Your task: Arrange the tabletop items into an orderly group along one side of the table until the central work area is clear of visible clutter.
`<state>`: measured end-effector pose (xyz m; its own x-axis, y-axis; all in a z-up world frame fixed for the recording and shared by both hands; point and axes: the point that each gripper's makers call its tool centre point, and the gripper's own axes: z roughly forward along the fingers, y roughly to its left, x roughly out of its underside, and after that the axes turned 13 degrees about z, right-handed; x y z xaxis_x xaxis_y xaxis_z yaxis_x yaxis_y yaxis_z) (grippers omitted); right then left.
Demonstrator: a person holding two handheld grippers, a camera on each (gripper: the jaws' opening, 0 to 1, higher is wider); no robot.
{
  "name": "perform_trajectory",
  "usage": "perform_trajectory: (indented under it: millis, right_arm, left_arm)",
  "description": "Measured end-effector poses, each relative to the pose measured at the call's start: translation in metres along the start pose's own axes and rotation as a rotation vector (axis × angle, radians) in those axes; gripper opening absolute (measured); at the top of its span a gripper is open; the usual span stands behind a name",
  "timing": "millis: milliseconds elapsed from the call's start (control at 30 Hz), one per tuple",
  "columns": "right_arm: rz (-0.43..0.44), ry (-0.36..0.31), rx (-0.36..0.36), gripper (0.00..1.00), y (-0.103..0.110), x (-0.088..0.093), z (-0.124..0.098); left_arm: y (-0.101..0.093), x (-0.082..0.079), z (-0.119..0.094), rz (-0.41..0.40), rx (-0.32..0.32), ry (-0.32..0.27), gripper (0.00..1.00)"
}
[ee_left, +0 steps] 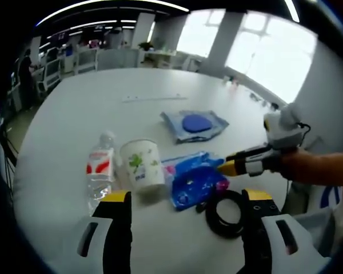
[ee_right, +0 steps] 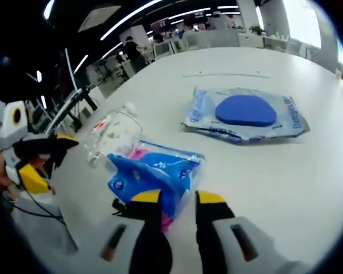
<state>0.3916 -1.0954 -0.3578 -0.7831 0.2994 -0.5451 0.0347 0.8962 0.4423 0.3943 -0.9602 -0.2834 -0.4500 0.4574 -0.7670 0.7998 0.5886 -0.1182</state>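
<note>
My left gripper [ee_left: 186,196] hangs open and wide over the near table edge. Just ahead of its jaws stand a white paper cup with a green print [ee_left: 142,165], a blue snack packet [ee_left: 191,180] and a black ring [ee_left: 226,212]. A clear water bottle with a red label [ee_left: 100,168] lies left of the cup. My right gripper [ee_left: 228,167] reaches in from the right, and its tips meet the packet's edge. In the right gripper view, the narrow jaws of my right gripper [ee_right: 177,198] hold the blue packet's [ee_right: 154,171] corner. The bottle [ee_right: 111,134] lies behind it, and the left gripper [ee_right: 48,158] is at far left.
A pale blue wet-wipes pack with a round blue lid [ee_left: 194,124] [ee_right: 246,117] lies flat farther out on the white table [ee_left: 74,114]. A thin white strip [ee_left: 154,98] lies beyond it. A person's forearm [ee_left: 320,168] enters from the right. Office desks stand behind the table.
</note>
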Motion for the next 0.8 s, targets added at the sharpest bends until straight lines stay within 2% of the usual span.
perform_trajectory:
  millis: [267,567,800]
  right_arm:
    - [-0.001,0.015,0.009,0.10,-0.002,0.004,0.002]
    - [0.004,0.016,0.006,0.07,-0.003,0.006,0.002]
    - [0.000,0.018,0.004,0.05,-0.003,0.007,0.001]
  left_arm:
    - [0.001,0.003,0.004,-0.002,0.003,0.008,0.75]
    - [-0.003,0.007,0.008,0.000,0.014,0.023,0.74]
    - [-0.004,0.013,0.012,0.007,0.011,0.045,0.65]
